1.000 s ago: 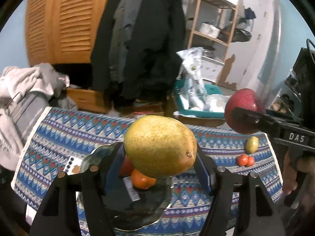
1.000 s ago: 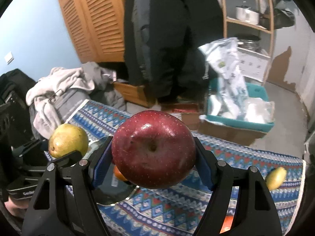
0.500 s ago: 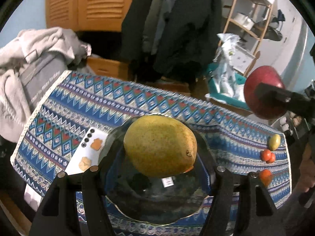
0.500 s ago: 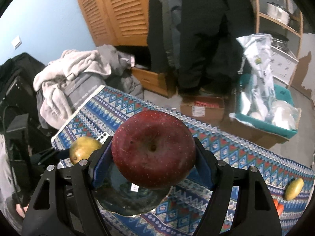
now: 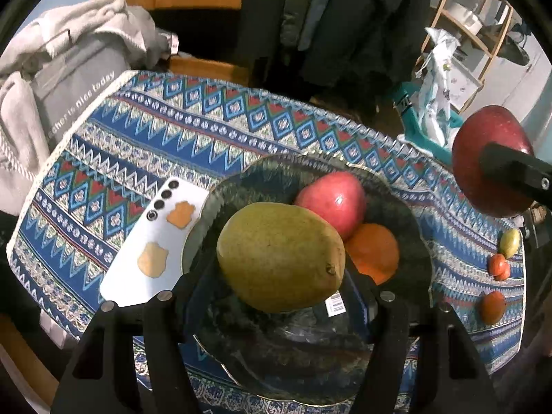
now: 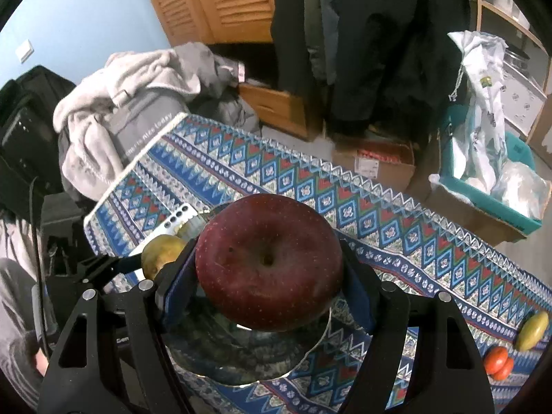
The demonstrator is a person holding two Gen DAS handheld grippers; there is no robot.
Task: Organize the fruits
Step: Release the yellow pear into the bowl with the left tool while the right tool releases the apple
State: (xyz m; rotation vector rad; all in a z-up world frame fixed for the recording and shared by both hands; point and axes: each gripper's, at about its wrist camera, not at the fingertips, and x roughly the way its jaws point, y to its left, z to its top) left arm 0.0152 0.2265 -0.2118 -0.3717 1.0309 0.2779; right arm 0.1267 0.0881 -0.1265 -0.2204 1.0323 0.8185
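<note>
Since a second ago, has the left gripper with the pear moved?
Yes. The left gripper, shut on the pear, has come down over the glass bowl.

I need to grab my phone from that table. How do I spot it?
On the patterned cloth, find the dark glass bowl of fruit. The phone lies face down against its left rim: the only flat white thing, with two orange stickers.

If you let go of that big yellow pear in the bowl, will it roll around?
Probably a bit: the pear is smooth and rounded, and the glass bowl looks slick. The pink apple and orange already inside would likely stop it.
</note>
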